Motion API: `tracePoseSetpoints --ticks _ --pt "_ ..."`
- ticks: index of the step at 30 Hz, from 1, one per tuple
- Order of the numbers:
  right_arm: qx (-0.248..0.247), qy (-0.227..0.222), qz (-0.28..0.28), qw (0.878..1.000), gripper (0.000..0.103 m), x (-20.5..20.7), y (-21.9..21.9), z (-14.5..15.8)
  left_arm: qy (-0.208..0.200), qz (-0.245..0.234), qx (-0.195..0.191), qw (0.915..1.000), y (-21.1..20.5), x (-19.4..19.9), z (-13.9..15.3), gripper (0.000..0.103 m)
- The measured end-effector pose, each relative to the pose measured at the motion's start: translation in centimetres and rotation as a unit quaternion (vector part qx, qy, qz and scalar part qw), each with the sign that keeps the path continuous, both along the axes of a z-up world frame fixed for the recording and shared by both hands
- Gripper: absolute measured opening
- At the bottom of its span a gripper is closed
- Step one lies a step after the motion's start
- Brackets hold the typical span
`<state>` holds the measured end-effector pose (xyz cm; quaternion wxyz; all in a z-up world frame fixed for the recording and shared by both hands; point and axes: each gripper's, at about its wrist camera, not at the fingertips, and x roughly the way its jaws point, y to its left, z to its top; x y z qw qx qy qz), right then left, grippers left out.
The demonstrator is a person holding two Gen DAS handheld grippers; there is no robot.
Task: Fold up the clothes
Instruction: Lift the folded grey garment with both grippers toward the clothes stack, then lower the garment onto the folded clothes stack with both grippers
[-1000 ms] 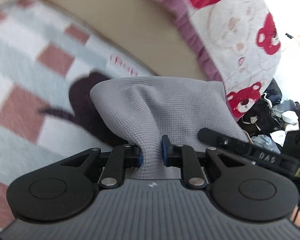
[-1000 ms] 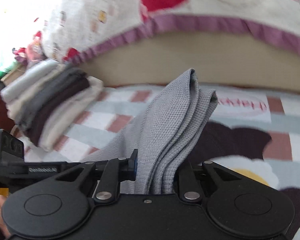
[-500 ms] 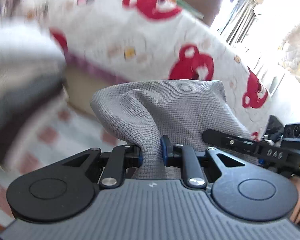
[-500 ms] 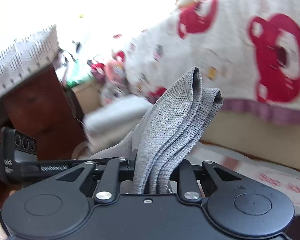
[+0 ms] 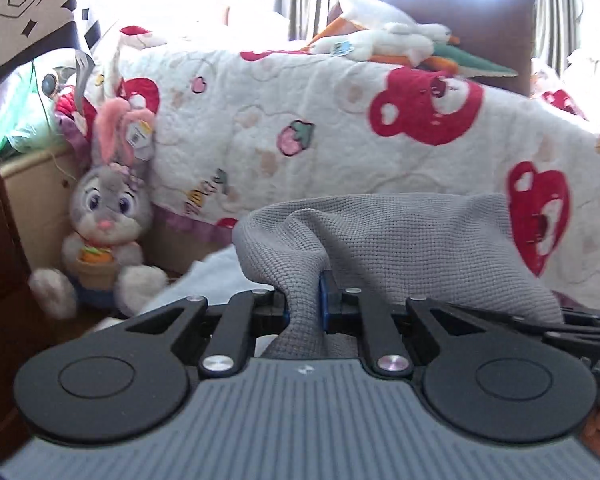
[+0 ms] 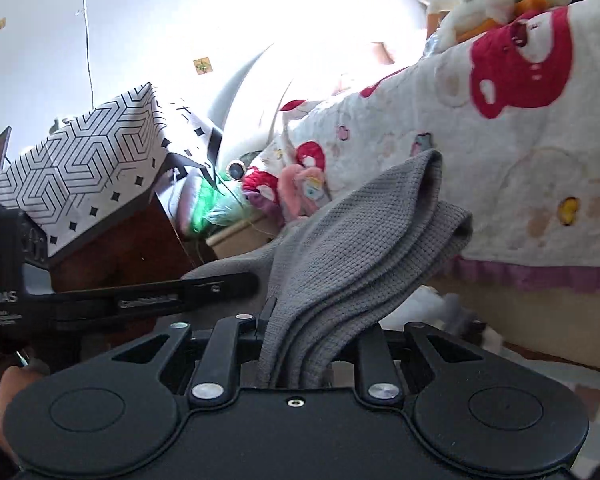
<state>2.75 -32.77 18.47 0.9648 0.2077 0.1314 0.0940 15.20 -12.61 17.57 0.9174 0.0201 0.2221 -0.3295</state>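
Both claws carry one grey knit garment in the air in front of the bear-print quilt. The left claw is closing tighter on a pinched edge; the right claw is clenched on a thick, several-layer fold. I judge this a lift-and-carry step, and next it needs laying flat somewhere. A second ago the checked blanket lay below; now a plush rabbit shows.
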Motion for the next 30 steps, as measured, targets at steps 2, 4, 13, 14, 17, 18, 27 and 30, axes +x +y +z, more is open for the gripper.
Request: tracePoseSetpoints --ticks 2,4,13,14,17,18,27,30 --pt "0.01 -0.015 0.01 1.0 0.023 2.0 0.4 0.6 -0.009 0.019 0.015 0.9997 -0.9 2.4 1.1 0.012" --pt "0.031 -0.03 0.017 0.999 0.023 4.7 0.4 0.9 -0.019 0.037 0.028 0.9987 -1.6 5.2 2.4 0.012" --pt "0.111 0.067 -0.019 0.991 0.045 19.0 -2.2 -8.8 0.068 0.108 0.194 0.9726 -6.3 22.1 -7.0 0.015" --pt "0.112 0.074 -0.031 0.991 0.045 18.5 -2.3 -10.0 0.072 0.109 0.206 0.9697 -6.4 22.7 -8.4 0.015" --pt "0.179 0.02 -0.04 0.983 0.063 14.4 -2.9 -13.8 0.052 0.093 0.213 0.9711 -5.6 22.7 -10.5 0.015" --pt "0.207 -0.004 -0.041 0.978 0.068 12.8 -3.1 -15.1 0.05 0.091 0.205 0.9732 -5.2 22.3 -10.4 0.015" --pt "0.297 0.056 0.014 0.953 0.068 12.7 -2.0 -16.6 0.048 0.109 0.007 0.9929 4.2 17.0 -6.8 0.047" --pt "0.309 0.067 -0.005 0.949 0.067 12.9 -1.1 -16.9 0.104 0.092 -0.032 0.9898 7.1 17.3 -8.4 0.047"
